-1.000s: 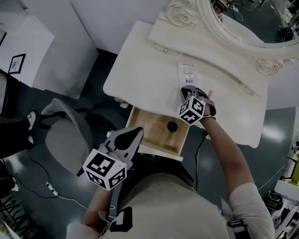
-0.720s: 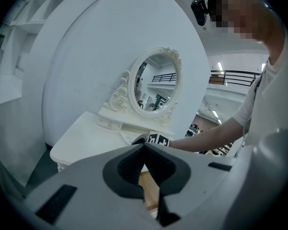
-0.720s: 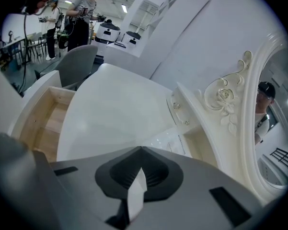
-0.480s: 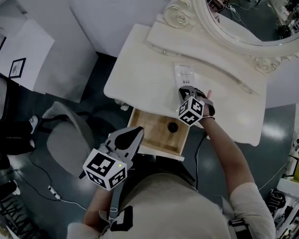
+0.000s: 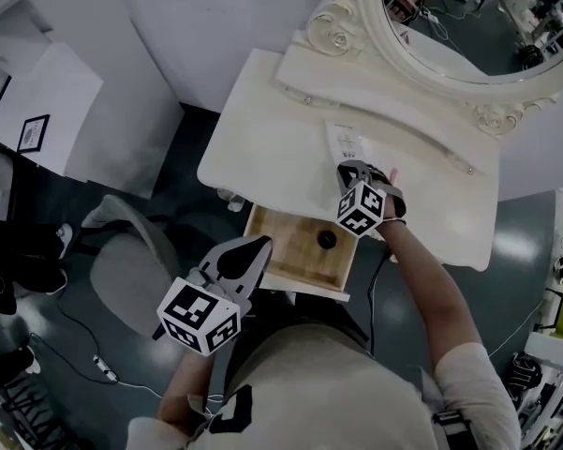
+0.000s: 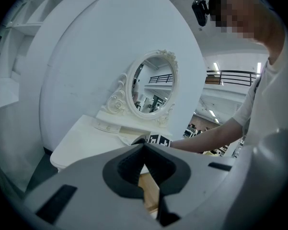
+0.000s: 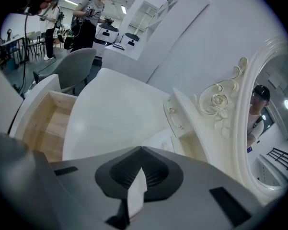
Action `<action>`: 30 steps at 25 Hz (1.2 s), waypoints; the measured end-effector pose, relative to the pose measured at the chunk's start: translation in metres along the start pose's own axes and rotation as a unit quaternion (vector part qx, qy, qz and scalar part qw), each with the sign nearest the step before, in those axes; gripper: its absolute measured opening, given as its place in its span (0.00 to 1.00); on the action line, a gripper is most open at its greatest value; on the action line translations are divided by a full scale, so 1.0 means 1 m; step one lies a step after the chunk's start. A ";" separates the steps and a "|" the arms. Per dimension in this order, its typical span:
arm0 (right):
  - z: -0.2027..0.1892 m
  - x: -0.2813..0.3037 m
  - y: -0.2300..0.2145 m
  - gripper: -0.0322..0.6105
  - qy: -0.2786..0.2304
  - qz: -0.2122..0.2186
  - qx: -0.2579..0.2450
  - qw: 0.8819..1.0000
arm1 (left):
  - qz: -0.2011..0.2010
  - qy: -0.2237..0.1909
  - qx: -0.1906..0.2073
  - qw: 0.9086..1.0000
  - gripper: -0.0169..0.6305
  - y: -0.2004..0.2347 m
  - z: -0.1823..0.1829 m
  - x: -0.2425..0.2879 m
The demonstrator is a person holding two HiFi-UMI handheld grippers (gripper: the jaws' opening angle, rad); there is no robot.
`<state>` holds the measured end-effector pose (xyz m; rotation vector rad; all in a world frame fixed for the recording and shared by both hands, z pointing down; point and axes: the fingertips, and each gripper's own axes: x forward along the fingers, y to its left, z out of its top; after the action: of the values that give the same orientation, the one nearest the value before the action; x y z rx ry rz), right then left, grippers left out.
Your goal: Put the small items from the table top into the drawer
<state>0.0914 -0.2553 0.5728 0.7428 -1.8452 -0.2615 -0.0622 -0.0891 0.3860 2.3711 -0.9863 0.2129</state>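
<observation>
One dark round item (image 5: 326,240) lies in the open drawer (image 5: 295,261); the right gripper (image 5: 354,171) fingers pinch the white packet (image 5: 345,142) on the table (image 5: 262,129); the left gripper (image 5: 247,255) fingers are closed, empty

The left half of my cream-white desk (image 5: 262,148) lies bare, so a gripper can sweep there freely. At the back, the raised cream shelf (image 5: 384,97) and the ornate oval mirror (image 5: 440,26) wall it off. The open pale wooden drawer (image 5: 290,251) juts out under the front edge, with only a small dark round object (image 5: 327,240) at its right rear. My right gripper (image 5: 348,170), clamped on a flat white printed packet (image 5: 345,141), overhangs that corner. My left gripper (image 5: 260,246), jaws together, sits at the drawer's front left, with a grey padded chair (image 5: 122,265) beside it.
</observation>
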 end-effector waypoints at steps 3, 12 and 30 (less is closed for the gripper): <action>0.002 -0.003 0.001 0.09 -0.001 -0.003 0.001 1.000 | -0.001 -0.002 0.002 1.000 0.11 0.001 0.001 -0.003; 0.011 -0.014 0.006 0.09 0.000 -0.005 0.004 1.000 | -0.004 -0.008 0.007 1.000 0.11 0.003 0.001 -0.017; 0.019 -0.038 0.016 0.09 0.012 -0.021 0.013 1.000 | -0.028 -0.015 0.017 0.999 0.11 0.005 -0.001 -0.039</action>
<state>0.0774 -0.2229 0.5445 0.7999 -1.8158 -0.2548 -0.0937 -0.0674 0.3754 2.4363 -0.9363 0.1745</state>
